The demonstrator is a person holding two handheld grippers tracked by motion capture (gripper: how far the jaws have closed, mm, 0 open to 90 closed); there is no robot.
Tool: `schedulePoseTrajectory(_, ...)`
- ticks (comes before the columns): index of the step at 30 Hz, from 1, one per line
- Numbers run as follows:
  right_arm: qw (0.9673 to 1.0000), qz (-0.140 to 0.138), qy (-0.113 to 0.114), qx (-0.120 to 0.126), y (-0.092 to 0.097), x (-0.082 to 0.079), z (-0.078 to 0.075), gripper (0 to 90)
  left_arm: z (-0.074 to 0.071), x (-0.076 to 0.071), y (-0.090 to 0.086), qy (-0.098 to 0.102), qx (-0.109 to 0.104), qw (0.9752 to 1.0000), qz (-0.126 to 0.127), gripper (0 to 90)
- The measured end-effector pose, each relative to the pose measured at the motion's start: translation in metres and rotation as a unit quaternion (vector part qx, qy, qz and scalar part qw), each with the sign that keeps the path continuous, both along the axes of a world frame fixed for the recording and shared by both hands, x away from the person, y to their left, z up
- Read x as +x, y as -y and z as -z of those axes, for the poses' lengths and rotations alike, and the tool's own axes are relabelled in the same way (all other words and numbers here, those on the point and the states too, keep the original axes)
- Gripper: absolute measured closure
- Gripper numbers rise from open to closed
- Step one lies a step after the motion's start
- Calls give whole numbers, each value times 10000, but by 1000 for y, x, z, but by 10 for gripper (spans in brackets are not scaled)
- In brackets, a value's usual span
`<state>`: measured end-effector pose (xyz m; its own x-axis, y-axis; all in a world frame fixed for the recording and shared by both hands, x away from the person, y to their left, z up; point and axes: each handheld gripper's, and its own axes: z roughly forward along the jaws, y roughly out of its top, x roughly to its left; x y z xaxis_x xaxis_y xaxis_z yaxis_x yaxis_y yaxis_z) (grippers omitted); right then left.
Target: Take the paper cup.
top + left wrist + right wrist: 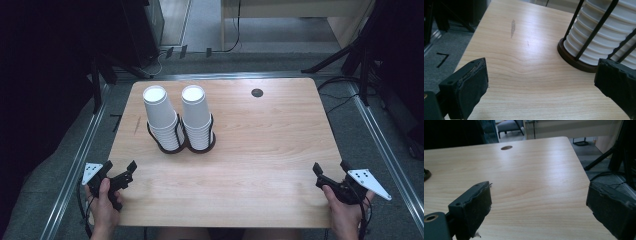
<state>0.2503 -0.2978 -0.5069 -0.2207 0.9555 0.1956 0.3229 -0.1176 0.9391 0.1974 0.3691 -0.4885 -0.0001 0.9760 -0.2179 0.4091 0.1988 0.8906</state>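
Note:
Two tall stacks of white paper cups stand side by side in a dark double wire holder (187, 146) on the wooden table (260, 145): the left stack (160, 117) and the right stack (196, 115). My left gripper (120, 167) hovers at the table's near left corner, jaws wide apart with nothing between them. In the left gripper view the cup stack (609, 32) and the holder's base (571, 60) lie ahead to the right. My right gripper (331, 168) is at the near right edge, open and empty. Its own view looks across bare wood.
A small dark round grommet (257, 92) sits in the tabletop at the far right, also in the right gripper view as the grommet (506, 147). Tripod legs (345, 55) and cables stand on the floor past the right edge. A dark scuff (512, 26) marks the wood.

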Motion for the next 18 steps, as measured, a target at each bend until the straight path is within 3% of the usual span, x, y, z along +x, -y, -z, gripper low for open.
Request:
schedulePoseTrajectory(7,9994,-142,151,-289,-19,-3,-10,93,-1,2,2,47,3,10000,19,0)
schedulePoseTrajectory(18,9975,-624,315,-143,-55,2,-39,98,-5,6,13,112,50,9998,176,0)
